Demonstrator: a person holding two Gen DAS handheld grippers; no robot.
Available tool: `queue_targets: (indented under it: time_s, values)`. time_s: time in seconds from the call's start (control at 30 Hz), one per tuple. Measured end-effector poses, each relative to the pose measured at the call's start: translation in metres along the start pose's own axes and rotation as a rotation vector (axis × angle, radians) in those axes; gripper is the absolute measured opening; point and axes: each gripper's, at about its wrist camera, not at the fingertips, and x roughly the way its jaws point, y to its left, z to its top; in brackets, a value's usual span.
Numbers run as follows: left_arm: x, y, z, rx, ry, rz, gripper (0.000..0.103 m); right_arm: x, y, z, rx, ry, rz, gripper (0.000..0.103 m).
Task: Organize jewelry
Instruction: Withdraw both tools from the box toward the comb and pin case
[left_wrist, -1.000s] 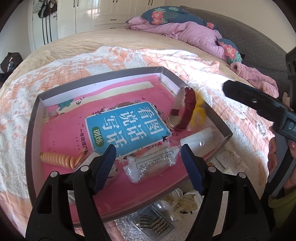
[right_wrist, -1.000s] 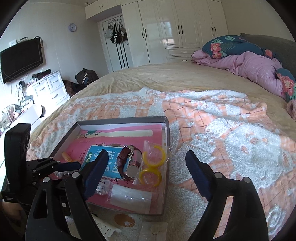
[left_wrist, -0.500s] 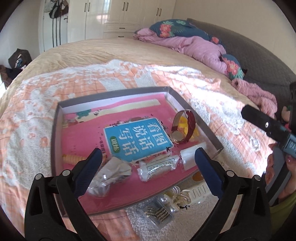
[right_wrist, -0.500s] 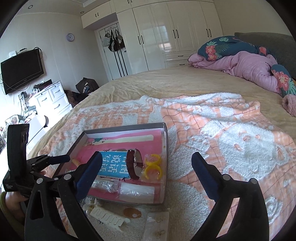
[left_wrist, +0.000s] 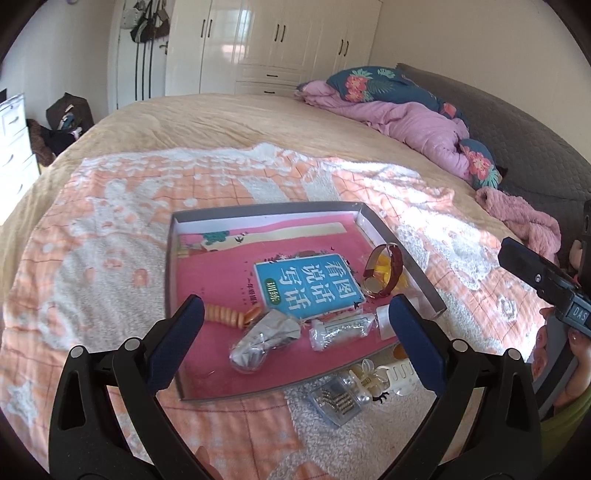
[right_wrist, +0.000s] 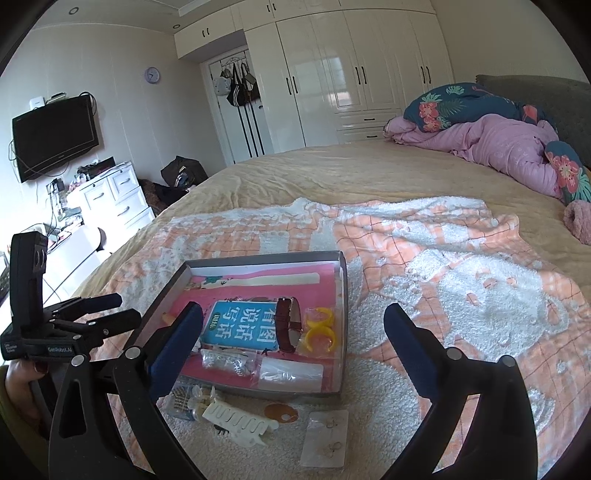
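Both tongs, left tongs (left_wrist: 293, 338) and right tongs (right_wrist: 293, 343), hang spread and empty above the shallow grey cardboard tray (right_wrist: 341, 280); a brown-strapped wristwatch (right_wrist: 286, 328) lies inside it beside 2 yellow plastic rings (right_wrist: 320, 330).

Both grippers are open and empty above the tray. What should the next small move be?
Probably lower the right gripper toward the white hair comb. It lies on the blanket outside the gray tray, just before its near wall, alongside other loose pieces, while the watch and yellow rings already sit inside.
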Motion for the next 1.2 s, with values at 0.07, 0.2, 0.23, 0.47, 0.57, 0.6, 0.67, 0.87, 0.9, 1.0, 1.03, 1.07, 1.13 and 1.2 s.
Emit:
queue_targets:
  time_s: [0.07, 0.2, 0.23, 0.47, 0.57, 0.6, 0.67, 0.87, 0.9, 1.0, 1.03, 1.07, 1.13, 1.2]
  values:
    - [-0.006, 0.001, 0.0, -0.006, -0.008, 0.001, 0.094, -0.005, 0.002, 0.0, -0.006, -0.002, 0.005, 0.098]
    - [-0.018, -0.002, 0.001, -0.002, -0.028, 0.013, 0.094, -0.012, 0.005, -0.001, -0.014, -0.005, 0.01, 0.098]
    - [-0.022, -0.003, 0.001, -0.001, -0.034, 0.013, 0.094, -0.014, 0.006, -0.002, -0.017, -0.004, 0.01, 0.098]
    - [-0.04, -0.01, -0.002, 0.013, -0.058, 0.01, 0.094, -0.025, 0.011, -0.004, -0.035, -0.006, 0.017, 0.098]
    - [-0.044, -0.012, -0.005, 0.012, -0.057, 0.009, 0.094, -0.031, 0.014, -0.005, -0.042, -0.007, 0.02, 0.099]
    - [-0.045, -0.013, -0.007, 0.013, -0.056, 0.011, 0.094, -0.032, 0.014, -0.006, -0.045, -0.007, 0.02, 0.099]
    - [-0.047, -0.016, -0.01, 0.021, -0.051, 0.011, 0.094, -0.035, 0.016, -0.007, -0.053, -0.009, 0.018, 0.099]
    - [-0.05, -0.022, -0.02, 0.038, -0.038, 0.021, 0.094, -0.044, 0.018, -0.011, -0.068, -0.011, 0.017, 0.099]
    - [-0.051, -0.024, -0.021, 0.042, -0.036, 0.024, 0.094, -0.045, 0.018, -0.012, -0.07, -0.011, 0.016, 0.099]
    - [-0.053, -0.026, -0.024, 0.049, -0.033, 0.029, 0.094, -0.049, 0.019, -0.015, -0.077, -0.011, 0.015, 0.099]
    - [-0.053, -0.026, -0.026, 0.051, -0.03, 0.031, 0.094, -0.051, 0.019, -0.016, -0.08, -0.008, 0.014, 0.099]
    - [-0.054, -0.026, -0.027, 0.052, -0.028, 0.032, 0.094, -0.051, 0.02, -0.017, -0.082, -0.008, 0.013, 0.099]
    - [-0.054, -0.027, -0.029, 0.053, -0.023, 0.035, 0.094, -0.053, 0.02, -0.019, -0.085, -0.007, 0.014, 0.099]
    - [-0.055, -0.027, -0.031, 0.056, -0.02, 0.04, 0.094, -0.055, 0.021, -0.021, -0.088, -0.004, 0.012, 0.099]
